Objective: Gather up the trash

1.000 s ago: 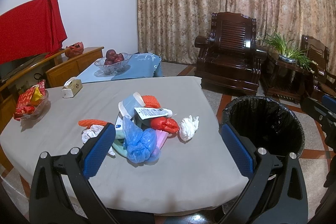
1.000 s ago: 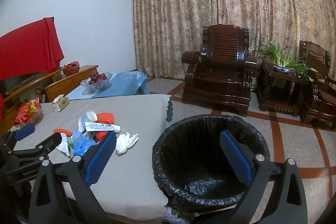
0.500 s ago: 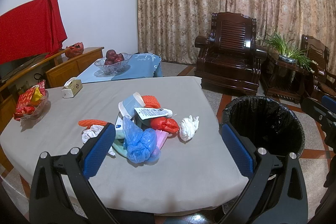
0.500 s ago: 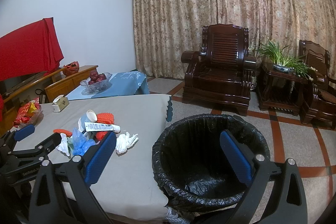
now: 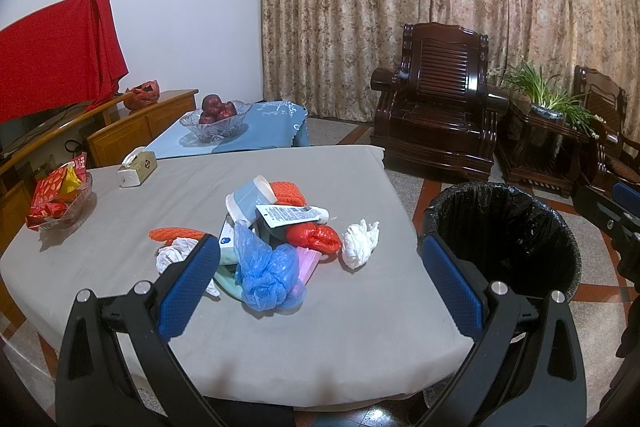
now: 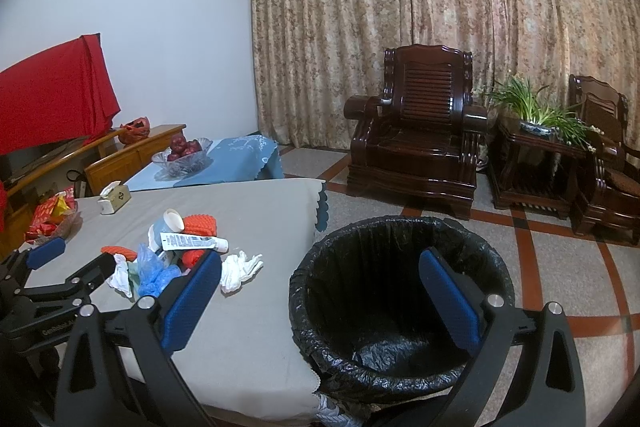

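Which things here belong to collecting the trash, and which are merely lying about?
Belong to the job:
blue plastic bag
white crumpled tissue
red wrapper
tube
lined bin

Lying about:
fruit bowl
tissue box
snack bowl
armchair

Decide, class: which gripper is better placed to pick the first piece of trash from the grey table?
Left. The open left gripper faces the pile, framing the crumpled blue plastic bag. The open right gripper points at the black-lined trash bin instead.
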A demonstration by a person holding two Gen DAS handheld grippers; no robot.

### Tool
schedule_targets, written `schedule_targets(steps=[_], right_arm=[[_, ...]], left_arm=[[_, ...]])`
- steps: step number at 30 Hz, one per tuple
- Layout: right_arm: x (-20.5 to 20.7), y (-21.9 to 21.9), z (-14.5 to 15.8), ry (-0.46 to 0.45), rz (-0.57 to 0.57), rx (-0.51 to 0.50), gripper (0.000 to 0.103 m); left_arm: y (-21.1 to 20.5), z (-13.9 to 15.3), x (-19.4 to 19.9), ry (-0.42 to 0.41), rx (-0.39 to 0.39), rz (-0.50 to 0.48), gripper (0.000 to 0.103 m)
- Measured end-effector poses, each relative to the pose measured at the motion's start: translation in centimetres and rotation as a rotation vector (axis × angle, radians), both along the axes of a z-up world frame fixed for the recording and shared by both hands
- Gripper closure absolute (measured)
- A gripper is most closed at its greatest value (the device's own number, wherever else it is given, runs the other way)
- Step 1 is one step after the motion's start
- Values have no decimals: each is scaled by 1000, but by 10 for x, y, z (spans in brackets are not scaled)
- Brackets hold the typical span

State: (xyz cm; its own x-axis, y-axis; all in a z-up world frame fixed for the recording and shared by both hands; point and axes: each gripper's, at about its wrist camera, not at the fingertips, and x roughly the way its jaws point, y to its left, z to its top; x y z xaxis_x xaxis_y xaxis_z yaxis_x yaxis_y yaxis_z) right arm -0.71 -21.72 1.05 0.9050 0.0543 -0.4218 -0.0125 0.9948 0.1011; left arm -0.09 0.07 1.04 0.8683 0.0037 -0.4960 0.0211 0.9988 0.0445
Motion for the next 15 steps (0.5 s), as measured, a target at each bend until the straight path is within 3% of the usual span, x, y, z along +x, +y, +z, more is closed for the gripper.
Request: schedule_targets(steps=[15], right_arm=[[2, 3, -1, 2, 0, 3, 6]], left_arm=[[0, -1, 0, 0, 0, 0, 5]])
